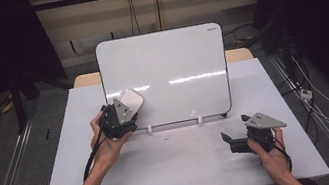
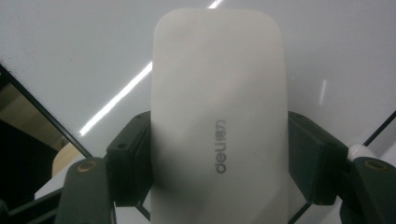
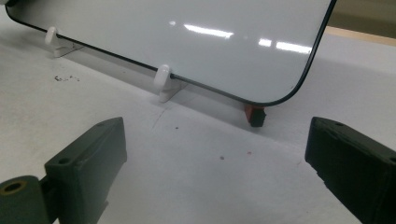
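You are clenching the left gripper (image 1: 122, 110) on the eraser (image 1: 131, 101) at the whiteboard (image 1: 168, 66) lower-left | right gripper (image 1: 234, 135) is idling released, below-right | risk: pressing is tipping whiteboard off clips (image 3: 163, 77)

Eraser (image 2: 217, 116) white, grey lettering. Whiteboard (image 1: 168, 66) white, black edge. Fingers (image 3: 88, 168) black. Counter (image 1: 180, 166) pale grey.

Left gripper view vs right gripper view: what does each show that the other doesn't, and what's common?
Left gripper view alone: a white eraser marked "deli", clamped between the left gripper jaws, right in front of the board.
Right gripper view alone: the right gripper with jaws apart and nothing between them, white clip stands, a red-and-black piece under the board's corner, the table.
Both: the whiteboard.
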The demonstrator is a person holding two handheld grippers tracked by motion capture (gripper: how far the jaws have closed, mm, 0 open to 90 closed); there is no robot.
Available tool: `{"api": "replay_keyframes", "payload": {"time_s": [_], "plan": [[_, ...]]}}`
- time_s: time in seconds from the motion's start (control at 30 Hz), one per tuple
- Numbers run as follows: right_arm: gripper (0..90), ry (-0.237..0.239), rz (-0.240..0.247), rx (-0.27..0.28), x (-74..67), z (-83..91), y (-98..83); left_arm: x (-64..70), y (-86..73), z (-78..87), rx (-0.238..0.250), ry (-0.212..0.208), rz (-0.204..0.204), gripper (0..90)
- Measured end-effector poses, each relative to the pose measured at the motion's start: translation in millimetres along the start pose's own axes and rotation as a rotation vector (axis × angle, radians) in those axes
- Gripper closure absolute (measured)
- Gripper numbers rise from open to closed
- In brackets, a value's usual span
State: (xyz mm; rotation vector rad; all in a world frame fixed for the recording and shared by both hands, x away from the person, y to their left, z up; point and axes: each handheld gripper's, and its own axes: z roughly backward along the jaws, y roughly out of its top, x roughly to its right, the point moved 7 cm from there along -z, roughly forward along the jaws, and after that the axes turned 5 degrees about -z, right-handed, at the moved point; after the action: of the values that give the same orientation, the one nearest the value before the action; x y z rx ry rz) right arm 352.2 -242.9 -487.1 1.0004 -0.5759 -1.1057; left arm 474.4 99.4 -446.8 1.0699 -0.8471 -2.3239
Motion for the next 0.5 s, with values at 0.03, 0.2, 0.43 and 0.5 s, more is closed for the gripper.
{"api": "replay_keyframes", "payload": {"time_s": [0.03,0.2,0.43,0.5], "plan": [[5.5,0.000,0.001,0.000,0.0,0.1,0.0,0.6,0.0,-0.4,0.000,0.006,0.001,31.2],[5.5,0.000,0.001,0.000,0.4,0.0,0.0,1.9,0.2,-0.3,-0.005,0.022,-0.012,31.1],[5.5,0.002,-0.001,0.002,0.4,0.5,0.0,2.9,0.3,-0.8,0.000,0.028,-0.014,30.8],[5.5,0.002,-0.002,0.002,0.8,0.5,0.0,2.8,0.4,-0.5,0.000,0.026,-0.012,30.8]]}}
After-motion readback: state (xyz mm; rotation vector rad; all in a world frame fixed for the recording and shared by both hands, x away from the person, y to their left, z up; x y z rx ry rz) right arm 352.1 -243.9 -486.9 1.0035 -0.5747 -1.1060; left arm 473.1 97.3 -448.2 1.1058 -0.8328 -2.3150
